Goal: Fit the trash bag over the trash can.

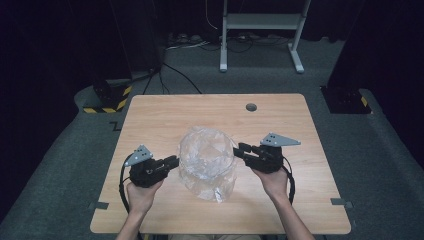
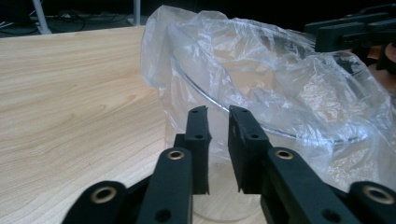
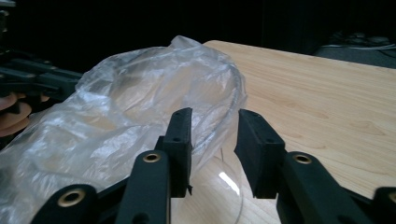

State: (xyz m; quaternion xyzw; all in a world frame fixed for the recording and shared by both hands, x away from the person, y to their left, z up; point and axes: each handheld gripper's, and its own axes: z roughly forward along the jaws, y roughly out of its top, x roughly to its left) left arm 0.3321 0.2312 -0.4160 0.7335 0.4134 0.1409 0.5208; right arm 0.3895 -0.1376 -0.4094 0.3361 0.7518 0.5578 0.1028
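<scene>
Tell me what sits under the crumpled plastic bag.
A clear round container stands under the plastic bag, its rim showing through the film. Whether anything lies inside is hidden by the wrinkles.

My light wooden table [image 1: 165,117], small round hole [image 1: 251,107] near its far edge, clear bowl [image 1: 206,155] lined with crinkled plastic bag [image 1: 215,182] at its middle

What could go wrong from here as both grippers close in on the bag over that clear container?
The thin clear plastic bag is crumpled and loose, so the left gripper may pinch only a fold and tear it. The clear round container underneath could tip or slide if the right gripper pulls sideways while the left does not.
</scene>
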